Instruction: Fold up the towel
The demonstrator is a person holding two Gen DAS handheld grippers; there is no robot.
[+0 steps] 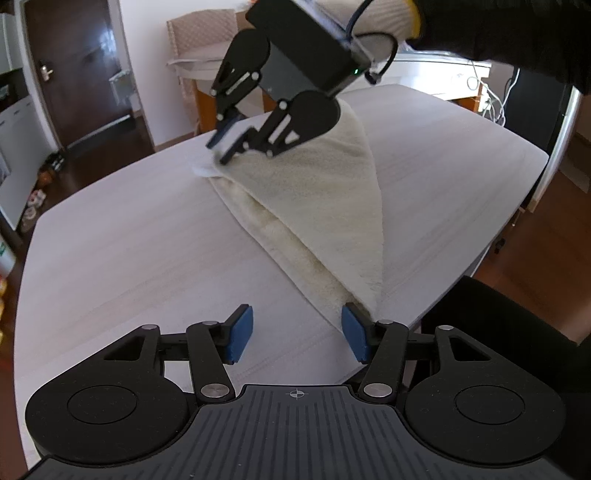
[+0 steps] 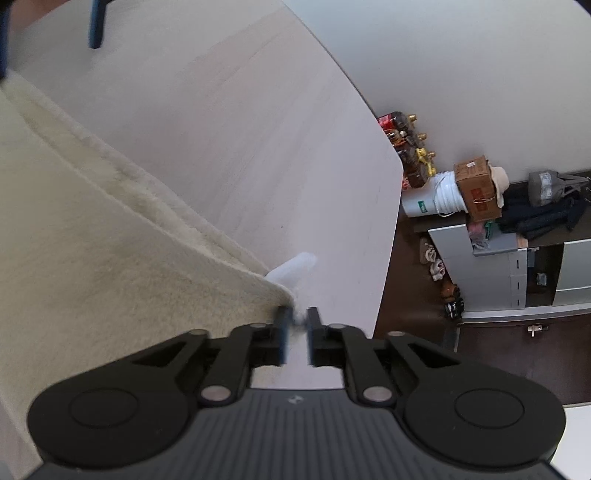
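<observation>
The left gripper (image 1: 297, 338) is held low at six o'clock over the table (image 1: 129, 240), tilted downward, jaws spread and empty beside the near corner of the cream towel (image 1: 314, 206). At twelve o'clock the right gripper (image 1: 231, 142), angled down from a gloved hand (image 1: 391, 18), is seen with jaws slightly parted at the towel's far corner, which lies folded over on the table.

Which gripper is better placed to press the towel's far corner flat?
Right gripper: its slightly parted jaws are at the towel corner. Left gripper sits open at the near end.
</observation>
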